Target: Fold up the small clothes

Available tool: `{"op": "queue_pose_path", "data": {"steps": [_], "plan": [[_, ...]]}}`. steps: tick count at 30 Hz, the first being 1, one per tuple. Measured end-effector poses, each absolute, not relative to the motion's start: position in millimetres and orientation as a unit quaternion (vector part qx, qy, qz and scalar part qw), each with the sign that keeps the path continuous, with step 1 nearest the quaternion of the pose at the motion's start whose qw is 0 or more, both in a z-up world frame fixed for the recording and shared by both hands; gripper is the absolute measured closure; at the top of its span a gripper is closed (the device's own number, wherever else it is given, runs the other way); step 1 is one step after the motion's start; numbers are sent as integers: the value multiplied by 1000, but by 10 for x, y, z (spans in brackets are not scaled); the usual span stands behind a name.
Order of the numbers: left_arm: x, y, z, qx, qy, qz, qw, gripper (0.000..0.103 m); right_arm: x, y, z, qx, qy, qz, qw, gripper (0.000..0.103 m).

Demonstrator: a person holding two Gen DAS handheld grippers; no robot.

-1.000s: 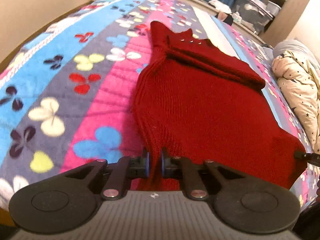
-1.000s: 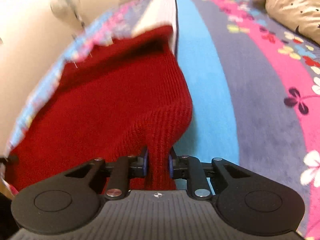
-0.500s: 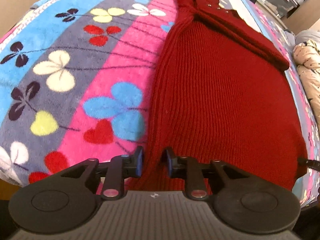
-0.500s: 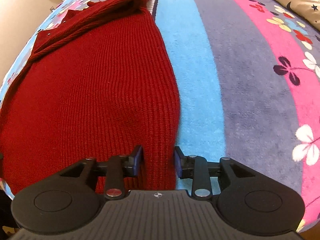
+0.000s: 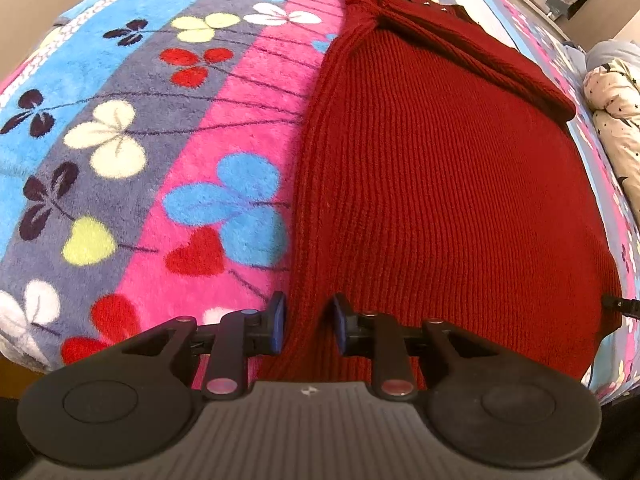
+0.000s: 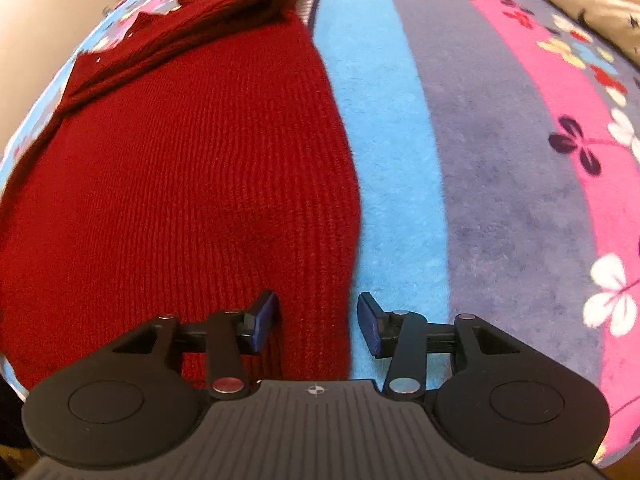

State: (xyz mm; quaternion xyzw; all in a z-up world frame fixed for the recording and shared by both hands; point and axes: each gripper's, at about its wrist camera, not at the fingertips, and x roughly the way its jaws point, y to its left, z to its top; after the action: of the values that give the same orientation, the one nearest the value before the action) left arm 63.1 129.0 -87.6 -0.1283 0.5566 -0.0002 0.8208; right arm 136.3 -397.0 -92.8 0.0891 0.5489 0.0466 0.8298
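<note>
A dark red knitted sweater (image 5: pixel 440 184) lies spread flat on the bed's fleece blanket (image 5: pixel 132 148), which runs in blue, grey and pink stripes scattered with clover and heart shapes. One sleeve is folded across the upper part of the sweater, near the collar at the far end. The left claw (image 5: pixel 307 326) points steeply down at the sweater's near left corner; its jaws have just been opening and now stand a little apart, with the ribbed edge of the knit lying between the blue pads (image 5: pixel 277 327) but no longer squeezed. The right claw (image 6: pixel 317 322) sits over the near right corner of the same sweater (image 6: pixel 180 184); its jaws have also just been opening and are spread wider, the left pad over the red knit and the right pad over the blue stripe of the blanket (image 6: pixel 500 160), the hem loose between them. A beige star-print quilt (image 5: pixel 616 112) is bunched at the far right side of the bed.
</note>
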Motion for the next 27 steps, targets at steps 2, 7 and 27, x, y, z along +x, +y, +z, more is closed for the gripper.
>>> {"op": "queue_pose_path", "data": {"steps": [2, 7, 27], "plan": [[618, 1272, -875, -124, 556, -1, 822, 76, 1361, -3983, -925, 94, 550, 45, 829, 56], [589, 1229, -887, -114, 555, -1, 824, 77, 1322, -3935, -901, 80, 546, 64, 832, 73], [-358, 1579, 675, -137, 367, -152, 907, 95, 40, -4310, 498, 193, 306, 119, 925, 90]]}}
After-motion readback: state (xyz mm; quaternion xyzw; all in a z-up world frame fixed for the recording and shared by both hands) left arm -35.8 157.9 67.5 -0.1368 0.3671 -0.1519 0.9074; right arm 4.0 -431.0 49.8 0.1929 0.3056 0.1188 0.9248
